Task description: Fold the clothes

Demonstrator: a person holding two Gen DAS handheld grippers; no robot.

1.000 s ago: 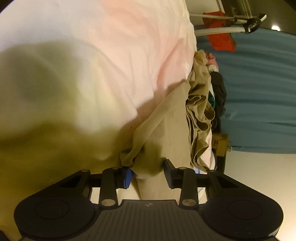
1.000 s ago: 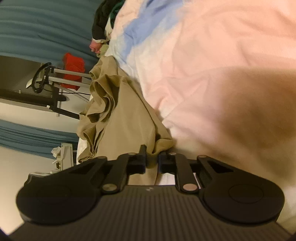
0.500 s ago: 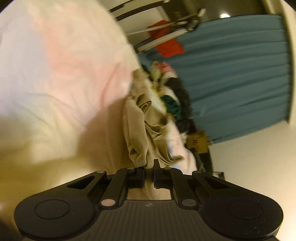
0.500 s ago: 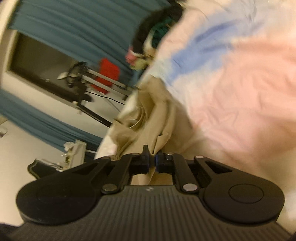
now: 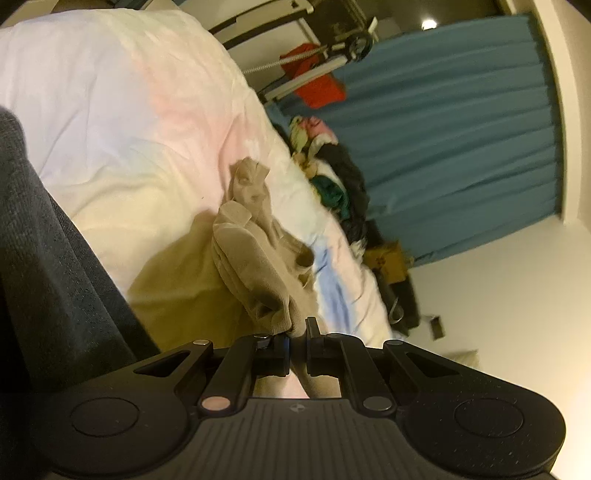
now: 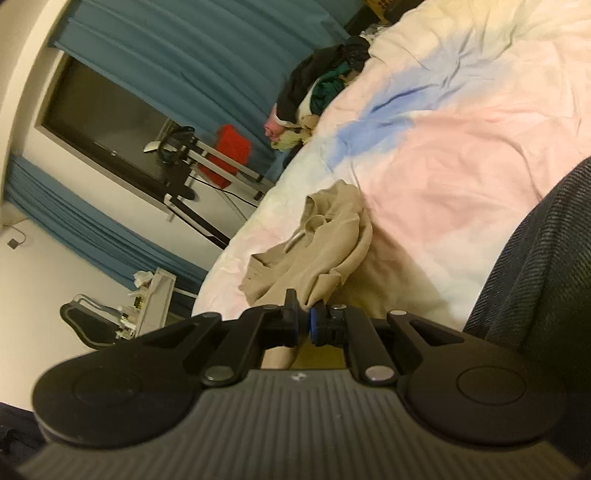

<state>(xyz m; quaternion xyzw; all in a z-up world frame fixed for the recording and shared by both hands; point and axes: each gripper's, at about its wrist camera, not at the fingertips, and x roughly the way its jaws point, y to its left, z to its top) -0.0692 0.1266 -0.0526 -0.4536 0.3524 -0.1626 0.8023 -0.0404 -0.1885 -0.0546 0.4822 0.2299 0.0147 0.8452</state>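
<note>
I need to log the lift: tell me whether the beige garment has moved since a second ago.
Yes. The beige garment has risen off the pastel bedspread, gathered and hanging from the left gripper and right gripper.

Dim warm indoor light. We see one ceiling lamp [image 5: 428,24] glaring top right in the left view. Heavy yellow cast on the bedsheet [image 5: 147,122], dark shadow under the beige garment [image 5: 255,236]. Strong fisheye bending at edges, corners vignetted black. Slight motion blur in both views; curtain [image 6: 192,48] soft.
</note>
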